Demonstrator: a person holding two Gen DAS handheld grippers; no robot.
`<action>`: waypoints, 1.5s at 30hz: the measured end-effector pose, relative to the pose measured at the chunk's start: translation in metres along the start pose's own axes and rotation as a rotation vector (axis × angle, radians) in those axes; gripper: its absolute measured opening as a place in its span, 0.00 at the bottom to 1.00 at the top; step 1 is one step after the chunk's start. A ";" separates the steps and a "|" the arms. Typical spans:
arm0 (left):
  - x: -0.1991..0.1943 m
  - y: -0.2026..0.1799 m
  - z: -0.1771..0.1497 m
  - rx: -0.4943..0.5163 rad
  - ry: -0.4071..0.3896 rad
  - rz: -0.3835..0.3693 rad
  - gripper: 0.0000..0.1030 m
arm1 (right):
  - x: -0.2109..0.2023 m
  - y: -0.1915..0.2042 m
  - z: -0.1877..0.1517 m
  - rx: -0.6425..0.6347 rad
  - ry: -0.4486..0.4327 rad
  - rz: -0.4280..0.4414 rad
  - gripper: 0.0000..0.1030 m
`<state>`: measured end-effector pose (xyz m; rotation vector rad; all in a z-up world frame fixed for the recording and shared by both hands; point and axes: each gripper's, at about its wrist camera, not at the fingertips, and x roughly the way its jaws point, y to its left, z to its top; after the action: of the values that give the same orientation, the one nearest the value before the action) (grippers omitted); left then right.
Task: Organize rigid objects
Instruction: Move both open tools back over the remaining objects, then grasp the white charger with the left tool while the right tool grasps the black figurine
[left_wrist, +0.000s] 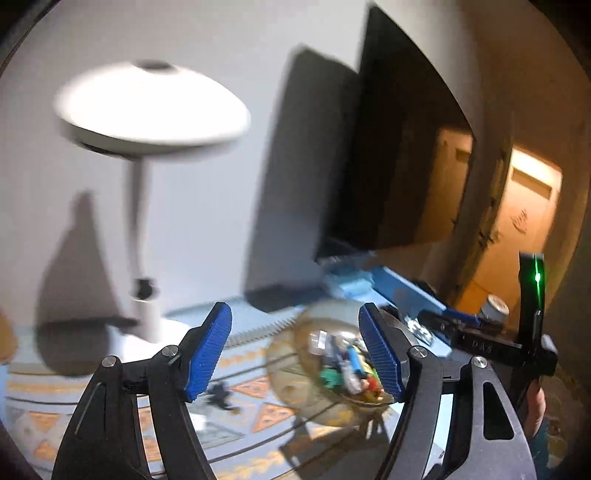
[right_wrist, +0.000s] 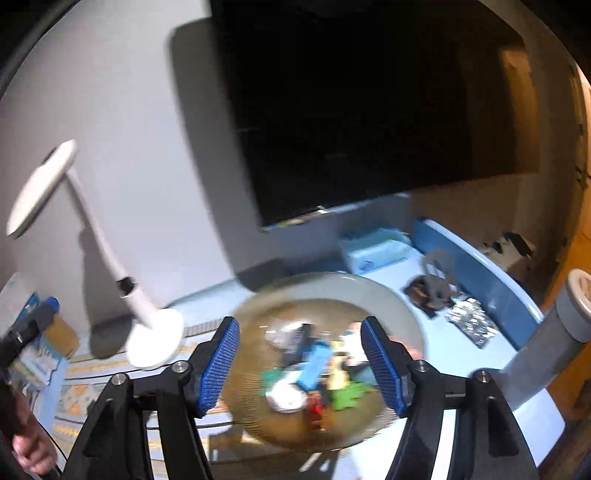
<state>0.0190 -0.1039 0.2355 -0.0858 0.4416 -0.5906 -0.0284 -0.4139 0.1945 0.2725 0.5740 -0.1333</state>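
Grippers poised over a bowl of small parts

Left gripper (left_wrist: 295, 350) and right gripper (right_wrist: 301, 360) both gape wide, holding nothing, likely lining up a pick. Glass bowl (right_wrist: 402, 317), at 6 o'clock from the dark monitor (right_wrist: 369, 110), holds blurred blue, green, red and white rigid bits.

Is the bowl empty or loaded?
Loaded. The bowl holds a blurred heap of small parts, including a blue piece and a green piece. Both grippers are open, holding nothing.

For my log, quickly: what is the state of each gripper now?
Left gripper: open, holding nothing.
Right gripper: open, holding nothing.
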 end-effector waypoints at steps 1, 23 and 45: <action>-0.017 0.011 0.001 -0.008 -0.023 0.025 0.70 | -0.003 0.010 -0.002 -0.012 -0.004 0.020 0.73; 0.012 0.134 -0.172 -0.145 0.201 0.488 0.77 | 0.108 0.178 -0.158 -0.381 0.179 0.057 0.80; 0.034 0.129 -0.190 -0.105 0.281 0.506 0.78 | 0.127 0.166 -0.167 -0.357 0.216 0.020 0.81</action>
<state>0.0300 -0.0064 0.0245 0.0106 0.7389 -0.0785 0.0239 -0.2132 0.0261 -0.0552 0.7963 0.0201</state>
